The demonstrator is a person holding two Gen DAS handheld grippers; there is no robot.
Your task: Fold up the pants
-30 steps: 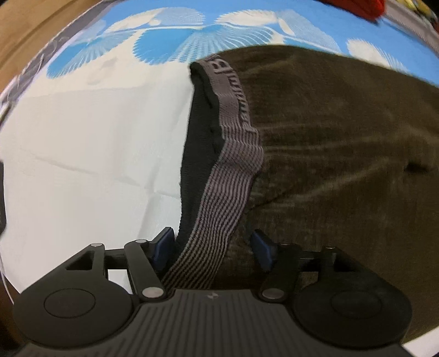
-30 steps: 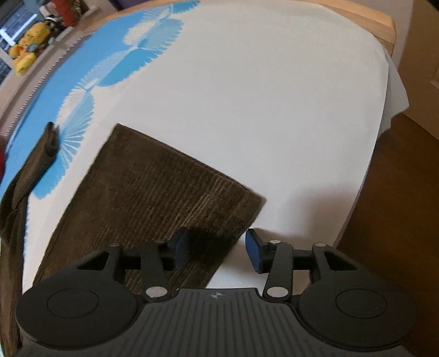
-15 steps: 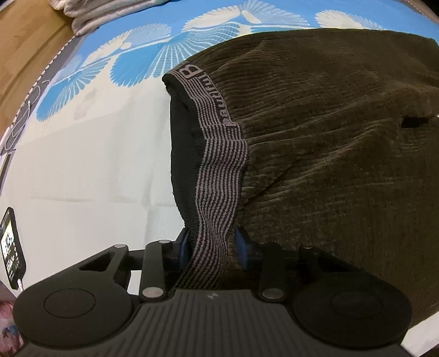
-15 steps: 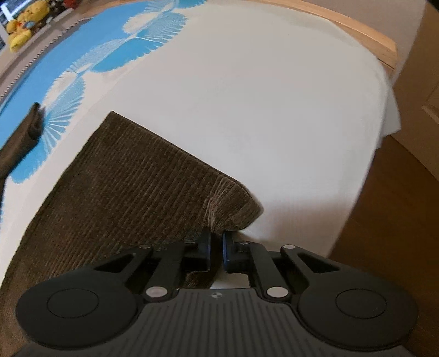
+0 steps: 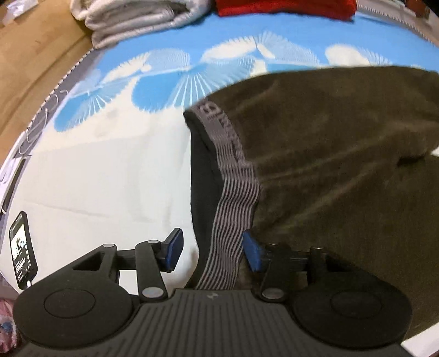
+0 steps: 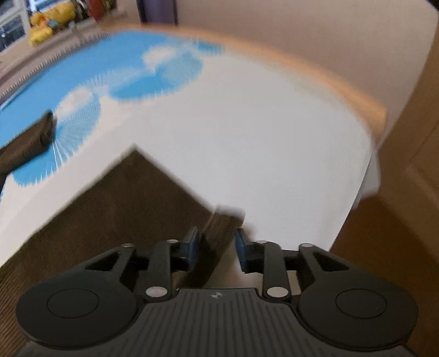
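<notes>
We are opening both grippers. Left gripper [image 5: 210, 248] fingers are standing apart around the pants [image 5: 329, 164] waistband [image 5: 233, 208]; right gripper [image 6: 214, 248] fingers are apart around the leg hem [image 6: 219, 219]. Open bed [image 6: 274, 137] is lying toward 12 o'clock.

Left gripper [image 5: 210, 251] jaws opening, angled down; right gripper [image 6: 216, 247] jaws opening, angled down.

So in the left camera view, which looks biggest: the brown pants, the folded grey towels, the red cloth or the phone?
1. Pants, by far, though they lie nearest the camera.
2. Towels, cut off at the top edge.
3. Red cloth, also cut off, so its rank against the towels is unsure.
4. Phone, smallest.
</notes>
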